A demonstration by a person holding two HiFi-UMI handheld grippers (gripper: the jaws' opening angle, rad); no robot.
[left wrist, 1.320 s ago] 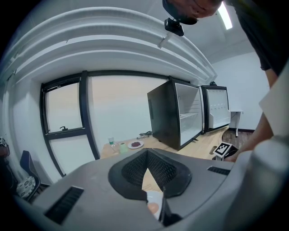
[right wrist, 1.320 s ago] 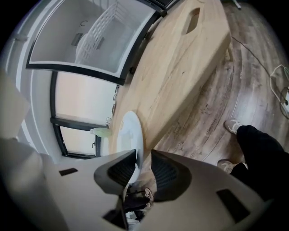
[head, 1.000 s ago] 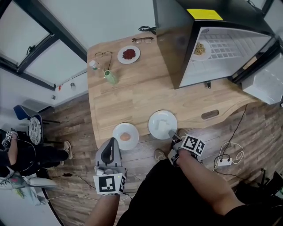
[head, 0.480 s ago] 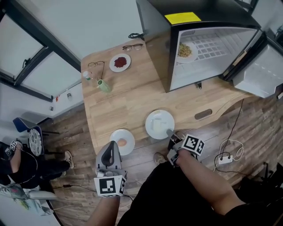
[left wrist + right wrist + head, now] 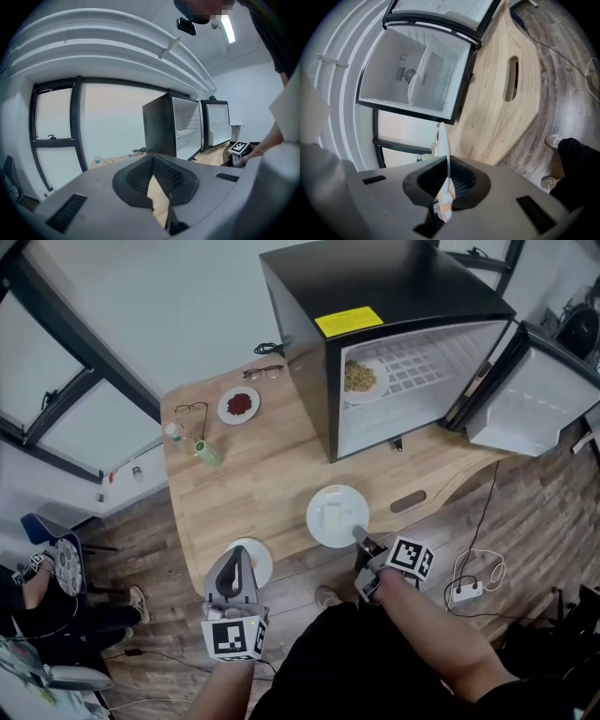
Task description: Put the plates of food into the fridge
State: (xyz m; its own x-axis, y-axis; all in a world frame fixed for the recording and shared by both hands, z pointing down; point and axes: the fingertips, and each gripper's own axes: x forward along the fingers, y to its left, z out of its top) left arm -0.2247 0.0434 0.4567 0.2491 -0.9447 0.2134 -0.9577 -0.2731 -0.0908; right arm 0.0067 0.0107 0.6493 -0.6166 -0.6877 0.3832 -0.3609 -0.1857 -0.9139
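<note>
The white plate (image 5: 322, 503) is being gripped at its near rim by the right gripper (image 5: 362, 536), jaws clamped on it, near the table's (image 5: 253, 474) front edge. The left gripper (image 5: 233, 563) is being held over the smaller plate (image 5: 262, 559), jaws together and empty (fridge (image 5: 375, 296) open, one plate of food (image 5: 361, 378) on its shelf).

Black fridge (image 5: 394, 362) stood upright, its door swung wide open to its right. Plate of yellowish food (image 5: 361, 379) sat inside the fridge on the wire shelf. Plate of red food (image 5: 239, 405) lay flat just left of the fridge. White plate (image 5: 336, 515) holding a pale block was in front of the fridge, its near rim pinched by the right gripper (image 5: 361, 536). Plate of orange food (image 5: 261, 559) was farthest from the fridge, front-left, partly hidden.
</note>
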